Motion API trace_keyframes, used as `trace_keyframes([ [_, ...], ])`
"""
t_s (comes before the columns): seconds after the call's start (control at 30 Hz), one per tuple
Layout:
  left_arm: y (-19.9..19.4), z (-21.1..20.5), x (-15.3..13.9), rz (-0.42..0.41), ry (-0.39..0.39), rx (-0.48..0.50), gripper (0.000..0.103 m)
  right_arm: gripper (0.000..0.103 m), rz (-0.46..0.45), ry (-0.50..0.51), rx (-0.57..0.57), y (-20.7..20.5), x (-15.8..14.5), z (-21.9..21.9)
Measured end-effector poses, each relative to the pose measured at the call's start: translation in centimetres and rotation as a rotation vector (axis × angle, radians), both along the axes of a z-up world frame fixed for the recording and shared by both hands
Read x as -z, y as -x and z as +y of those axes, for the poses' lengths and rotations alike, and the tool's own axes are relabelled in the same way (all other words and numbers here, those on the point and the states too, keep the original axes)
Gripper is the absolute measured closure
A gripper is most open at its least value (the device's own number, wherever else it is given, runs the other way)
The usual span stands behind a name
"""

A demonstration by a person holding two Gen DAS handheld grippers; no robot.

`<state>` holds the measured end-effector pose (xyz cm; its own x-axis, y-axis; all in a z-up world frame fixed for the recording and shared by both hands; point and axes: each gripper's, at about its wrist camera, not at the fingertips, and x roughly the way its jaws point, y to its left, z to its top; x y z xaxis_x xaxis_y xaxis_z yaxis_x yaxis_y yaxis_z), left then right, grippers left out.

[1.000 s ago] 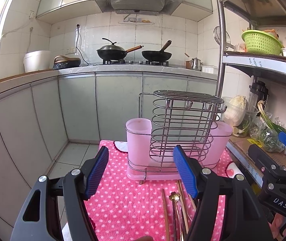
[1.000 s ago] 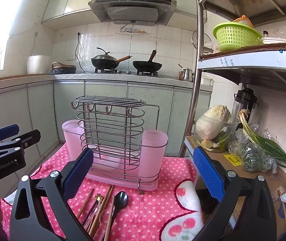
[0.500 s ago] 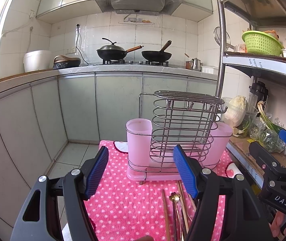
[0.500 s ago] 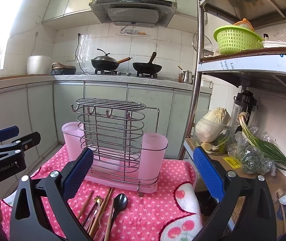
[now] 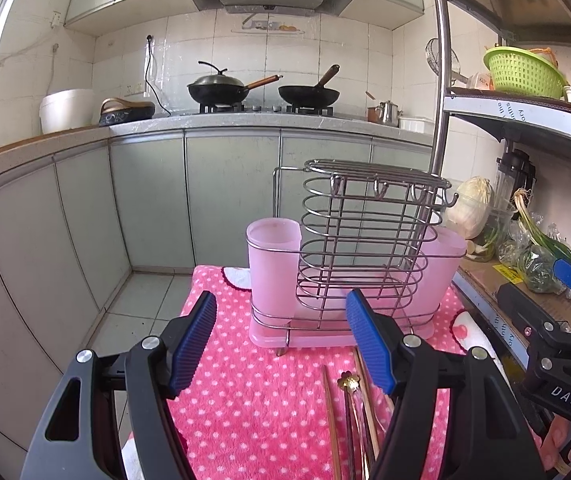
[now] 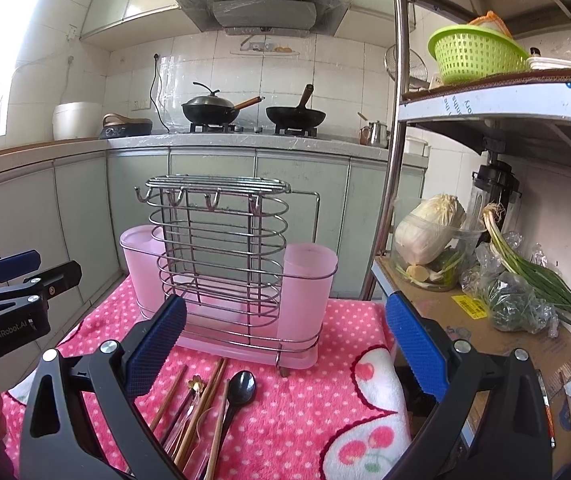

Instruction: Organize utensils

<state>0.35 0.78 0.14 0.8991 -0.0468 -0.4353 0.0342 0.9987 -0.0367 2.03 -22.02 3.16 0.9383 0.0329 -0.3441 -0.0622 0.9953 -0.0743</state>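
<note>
A wire utensil rack (image 5: pixel 359 248) (image 6: pixel 221 256) with a pink cup at each end stands on a pink dotted cloth (image 5: pixel 261 396) (image 6: pixel 293 412). In front of it lie wooden chopsticks (image 6: pixel 201 400) (image 5: pixel 331 420), a black spoon (image 6: pixel 241 386) and a gold-topped piece (image 5: pixel 349 382) (image 6: pixel 196 382). My left gripper (image 5: pixel 281 340) is open and empty above the cloth, left of the utensils. My right gripper (image 6: pixel 285 344) is open and empty, hovering above the utensils and the rack's base.
A metal shelf unit (image 6: pixel 485 96) stands at the right with a green basket (image 6: pixel 473 54), a cabbage (image 6: pixel 429 228) and green onions (image 6: pixel 537 276). Behind the rack are grey cabinets (image 5: pixel 229 196) and a stove with two pans (image 5: pixel 261 90). The floor drops off left of the cloth.
Both grippers have risen or tilted slightly, so the rack sits a little lower in view. Nothing was taken hold of or moved.
</note>
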Motion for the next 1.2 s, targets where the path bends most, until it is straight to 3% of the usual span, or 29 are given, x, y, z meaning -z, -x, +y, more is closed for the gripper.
trace_keyframes([
  [0.23, -1.5, 1.4, 1.2, 0.095, 0.039, 0.023, 0.037, 0.003, 0.066, -0.020, -0.006, -0.6, 0.9, -0.6],
  [0.4, -2.8, 1.4, 2.6, 0.200, 0.063, 0.078, 0.038, 0.016, 0.175, -0.072, -0.028, -1.9, 2.4, -1.3],
  [0.67, -4.8, 0.9, 4.8, 0.354, 0.082, 0.136, 0.058, 0.045, 0.365, -0.206, -0.039, -4.2, 5.5, -3.3],
  [0.9, -7.3, -0.4, 7.5, 0.521, 0.082, 0.181, 0.067, 0.069, 0.473, -0.302, -0.061, -5.7, 7.7, -4.2],
  [1.03, -8.9, -1.8, 9.4, 0.611, 0.063, 0.211, 0.076, 0.070, 0.508, -0.326, -0.074, -6.2, 8.5, -4.3],
  [1.2, -10.6, -3.1, 11.5, 0.718, 0.070, 0.221, 0.078, 0.070, 0.554, -0.357, -0.087, -6.9, 9.3, -4.6],
])
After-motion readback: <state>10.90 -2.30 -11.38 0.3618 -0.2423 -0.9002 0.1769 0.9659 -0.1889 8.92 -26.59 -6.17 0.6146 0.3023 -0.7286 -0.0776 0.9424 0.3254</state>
